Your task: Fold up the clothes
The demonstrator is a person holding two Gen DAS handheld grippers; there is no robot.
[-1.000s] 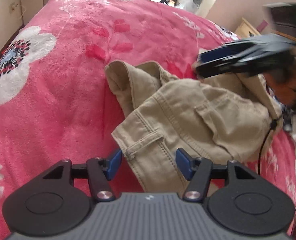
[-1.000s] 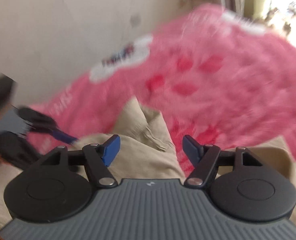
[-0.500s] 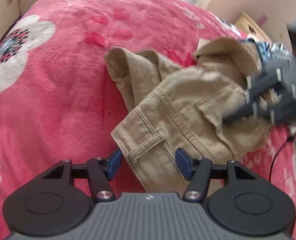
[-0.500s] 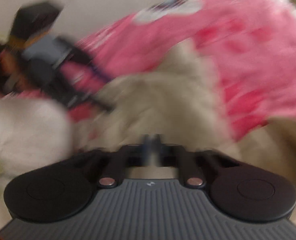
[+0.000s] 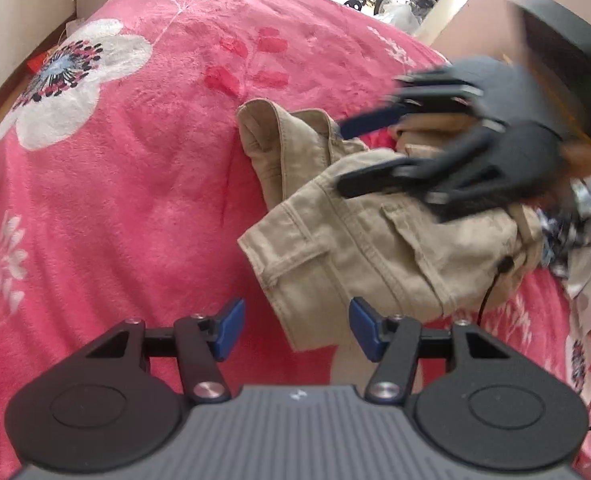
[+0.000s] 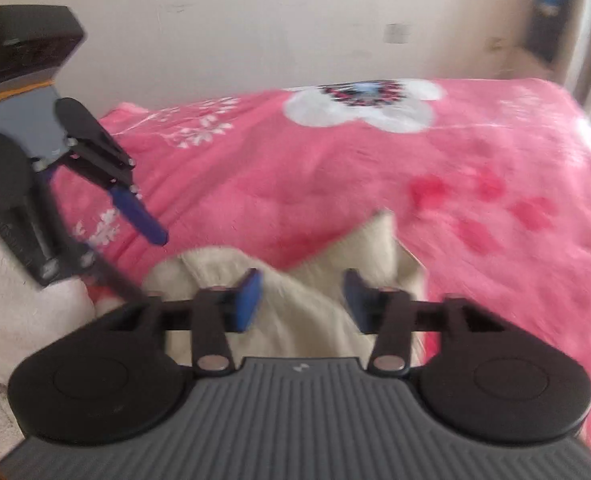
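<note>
khaki shorts (image 5: 379, 248) lie bunched on the pink floral blanket (image 5: 127, 168), centre-right of the left wrist view; waistband with belt loop points to the lower centre, one leg hem sticks up toward upper centre. left gripper (image 5: 295, 330) sits at the bottom of its frame, blue pads apart, waistband edge in the gap between them but we see no pad pressing on it, so jaws open, nothing gripped. right gripper (image 5: 341, 156) comes in blurred from the right of that same view, above the far part of the shorts; its jaws are opening, fingers spread, and we can't tell from here whether they touch the cloth. in the right wrist view the right gripper (image 6: 301, 298) has beige fabric behind and between its pads, no clamp visible; frame is motion-blurred. the left gripper (image 6: 151, 236) shows at the left edge there, pointing down at the shorts' (image 6: 295, 280) near end. a pile of other clothes (image 5: 575, 240) sits at the right edge of the left wrist view, and white fleece (image 6: 19, 320) at the lower left of the right wrist view.
</note>
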